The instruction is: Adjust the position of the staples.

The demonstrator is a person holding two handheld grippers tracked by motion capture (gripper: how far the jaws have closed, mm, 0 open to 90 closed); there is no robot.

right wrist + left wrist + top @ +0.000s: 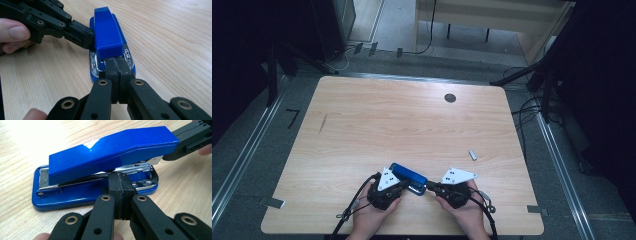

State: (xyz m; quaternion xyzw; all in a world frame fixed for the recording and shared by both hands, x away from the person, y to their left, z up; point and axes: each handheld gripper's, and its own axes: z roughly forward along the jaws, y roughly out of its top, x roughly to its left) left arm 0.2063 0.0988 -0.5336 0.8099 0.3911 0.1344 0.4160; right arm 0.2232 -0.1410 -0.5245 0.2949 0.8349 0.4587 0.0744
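While both pairs of black fingers are pressed together with nothing between them, their tips meet a glossy blue plastic stapler with a chrome magazine [408,177] that lies flat on the near middle of the pale wood-grain tabletop [377,120].

Seen in the left gripper view, the left gripper [121,182] has its closed fingers [115,192] pushed against the long side of the stapler [110,152], at the chrome rail between the blue top arm and the blue base. In that same view the right gripper [172,155] comes in from the upper right and touches the raised end of the top arm.

Seen in the right gripper view, the right gripper [117,63] has its shut fingers [125,75] set against the stapler's near end [107,35], at the chrome plate just under the blue arm, while the left gripper [87,37] reaches in from the left and bears on the stapler's side.

From the high view, the left gripper [404,183] and the right gripper [428,186] flank the stapler, each held in a hand [374,212] coming up from the near edge. A small silvery metal piece [472,155] lies apart to the right, and a round dark grommet [450,98] sits near the far edge.
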